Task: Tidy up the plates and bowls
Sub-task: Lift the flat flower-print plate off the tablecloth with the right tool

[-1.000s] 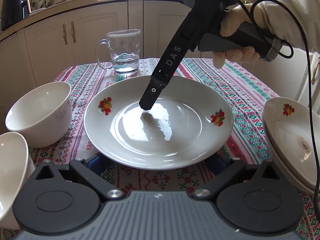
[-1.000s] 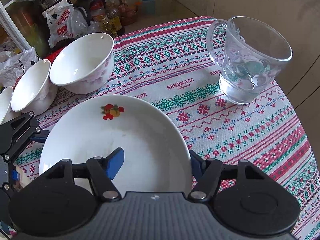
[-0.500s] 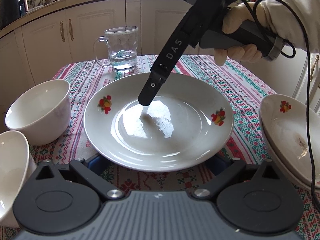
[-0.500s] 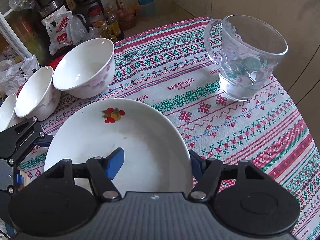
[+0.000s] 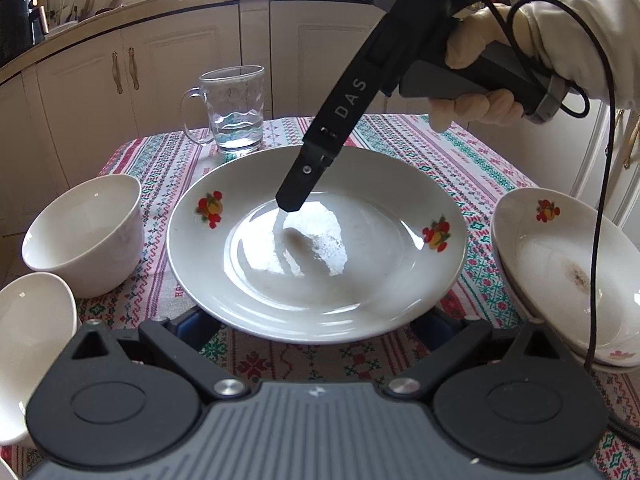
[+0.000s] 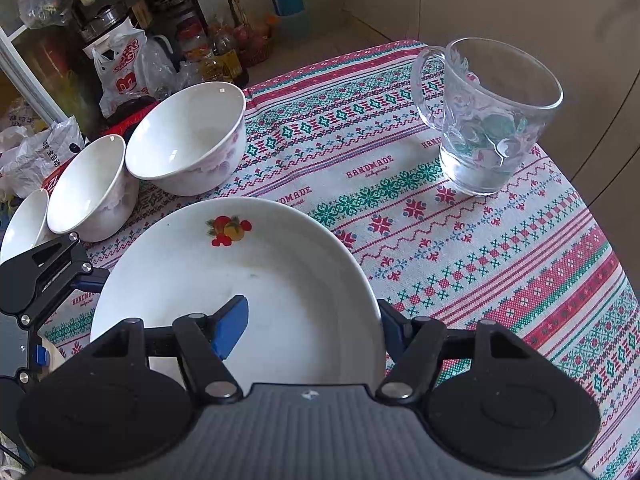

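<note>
A white plate with fruit decals (image 5: 320, 248) is held above the patterned tablecloth (image 5: 460, 160). My right gripper (image 6: 312, 326) is shut on its rim, one blue pad inside the plate (image 6: 230, 330) and the other under the rim; its finger (image 5: 304, 188) reaches into the plate in the left wrist view. My left gripper (image 5: 312, 326) is open, its fingers wide apart under the plate's near edge. White bowls (image 5: 86, 232) (image 5: 32, 344) stand at the left; they also show in the right wrist view (image 6: 188, 136) (image 6: 88, 188). A stack of decal plates (image 5: 568, 276) sits at the right.
A glass mug with water (image 5: 234, 110) stands at the table's far side, also in the right wrist view (image 6: 488, 116). Kitchen cabinets (image 5: 120, 80) lie beyond the table. Bags and bottles (image 6: 120, 72) crowd the floor past the bowls.
The plate has risen off the tablecloth in my right gripper's hold. The left gripper stays open under its near edge.
</note>
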Tool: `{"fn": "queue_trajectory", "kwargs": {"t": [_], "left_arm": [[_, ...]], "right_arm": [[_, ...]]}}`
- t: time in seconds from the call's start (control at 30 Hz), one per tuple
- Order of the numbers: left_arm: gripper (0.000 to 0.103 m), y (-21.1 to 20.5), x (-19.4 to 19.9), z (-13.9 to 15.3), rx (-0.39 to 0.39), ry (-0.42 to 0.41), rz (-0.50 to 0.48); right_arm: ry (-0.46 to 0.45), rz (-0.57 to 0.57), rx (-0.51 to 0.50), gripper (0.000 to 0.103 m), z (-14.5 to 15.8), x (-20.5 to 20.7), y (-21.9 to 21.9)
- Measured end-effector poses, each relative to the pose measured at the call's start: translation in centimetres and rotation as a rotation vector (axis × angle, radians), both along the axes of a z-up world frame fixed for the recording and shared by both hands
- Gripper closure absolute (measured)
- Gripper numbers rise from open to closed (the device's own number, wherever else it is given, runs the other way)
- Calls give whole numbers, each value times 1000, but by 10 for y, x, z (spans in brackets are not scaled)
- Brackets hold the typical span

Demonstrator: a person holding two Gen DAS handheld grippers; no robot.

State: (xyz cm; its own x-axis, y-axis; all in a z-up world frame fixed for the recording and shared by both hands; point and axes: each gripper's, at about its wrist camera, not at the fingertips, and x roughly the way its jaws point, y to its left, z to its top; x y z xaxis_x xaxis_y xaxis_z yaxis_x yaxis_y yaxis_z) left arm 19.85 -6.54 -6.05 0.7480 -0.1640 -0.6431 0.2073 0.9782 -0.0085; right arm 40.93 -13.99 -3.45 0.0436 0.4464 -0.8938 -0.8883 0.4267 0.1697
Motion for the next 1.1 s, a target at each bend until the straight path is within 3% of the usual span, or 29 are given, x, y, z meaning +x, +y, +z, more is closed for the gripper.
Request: {"fn": "queue_trajectory", "kwargs": {"t": [0.6, 1.1], "left_arm": [[4, -15, -30, 27, -9, -17, -82], [4, -45, -53, 37, -15, -15, -219]], "right_arm": [[-44, -50, 17, 29, 36, -40, -31], [-59, -134, 23, 29, 48, -79, -80]]}}
